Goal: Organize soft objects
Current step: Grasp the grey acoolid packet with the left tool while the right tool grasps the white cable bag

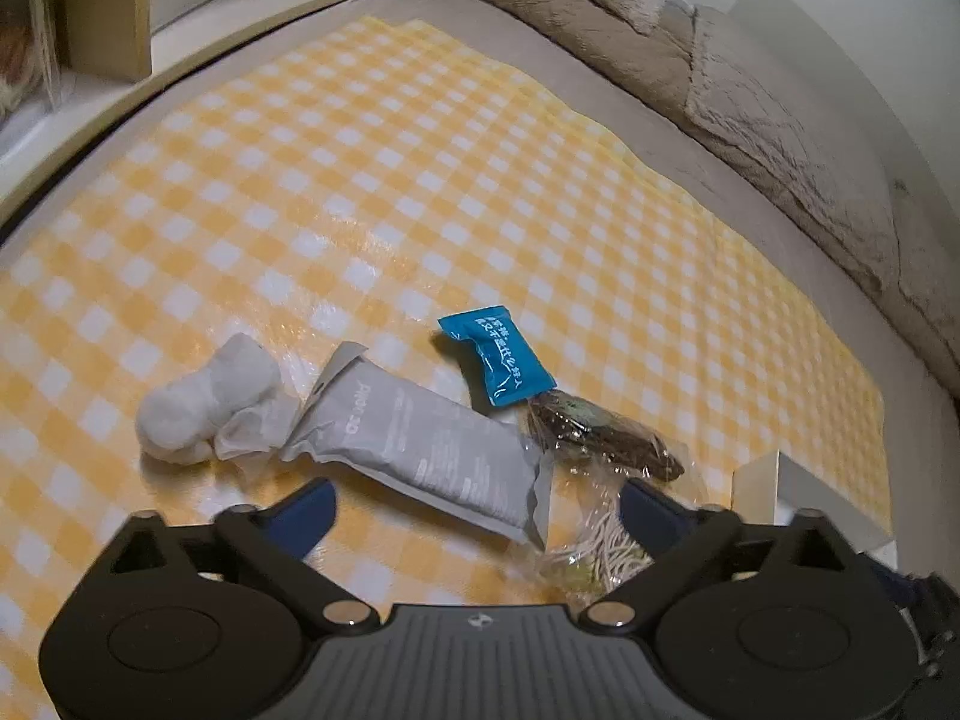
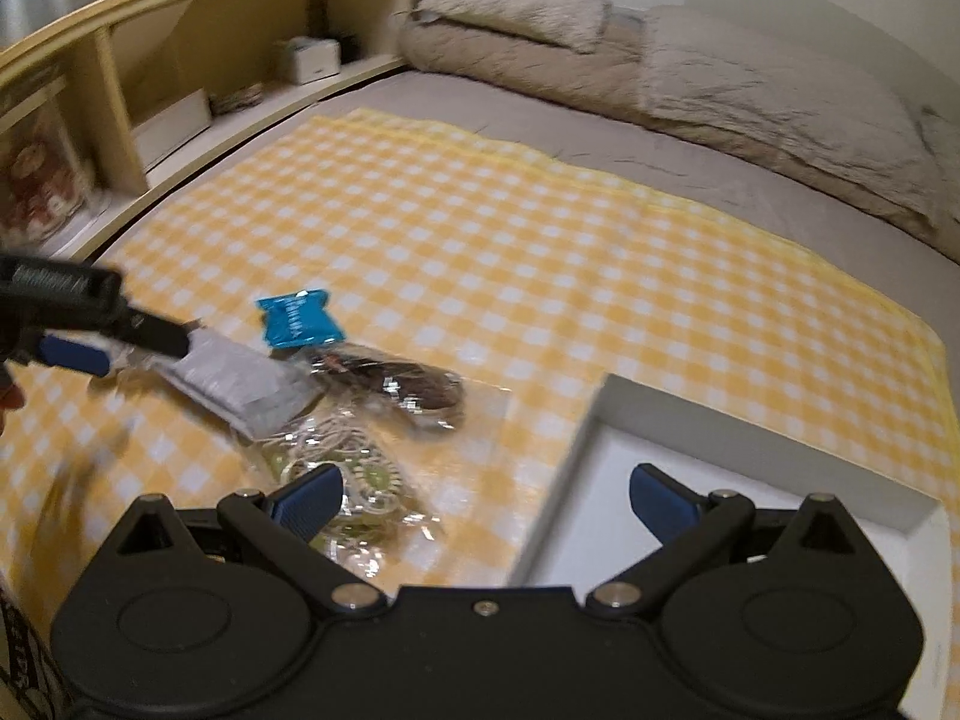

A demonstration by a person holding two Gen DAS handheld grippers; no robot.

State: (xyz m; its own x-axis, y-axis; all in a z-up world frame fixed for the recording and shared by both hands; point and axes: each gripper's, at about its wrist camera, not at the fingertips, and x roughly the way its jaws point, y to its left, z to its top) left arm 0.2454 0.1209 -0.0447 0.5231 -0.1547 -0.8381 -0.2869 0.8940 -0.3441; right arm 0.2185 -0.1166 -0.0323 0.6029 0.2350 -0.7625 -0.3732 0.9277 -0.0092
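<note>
On the yellow checked cloth (image 1: 390,180) lie a white rolled sock (image 1: 204,402), a grey pouch (image 1: 420,450), a blue packet (image 1: 501,363), a dark item in clear wrap (image 1: 606,438) and a clear bag of pale strands (image 1: 594,546). My left gripper (image 1: 474,516) is open and empty, its jaws on either side of the grey pouch's near end. My right gripper (image 2: 486,501) is open and empty, over the edge of a white box (image 2: 750,468). The right wrist view also shows the grey pouch (image 2: 240,384), blue packet (image 2: 300,321), dark wrapped item (image 2: 402,387) and left gripper's fingers (image 2: 78,357).
The cloth lies on a grey bed (image 2: 600,132). Beige fluffy pillows and bedding (image 2: 690,72) lie along the far side. A wooden shelf unit (image 2: 180,60) with boxes stands at the left. The white box's corner also shows in the left wrist view (image 1: 804,492).
</note>
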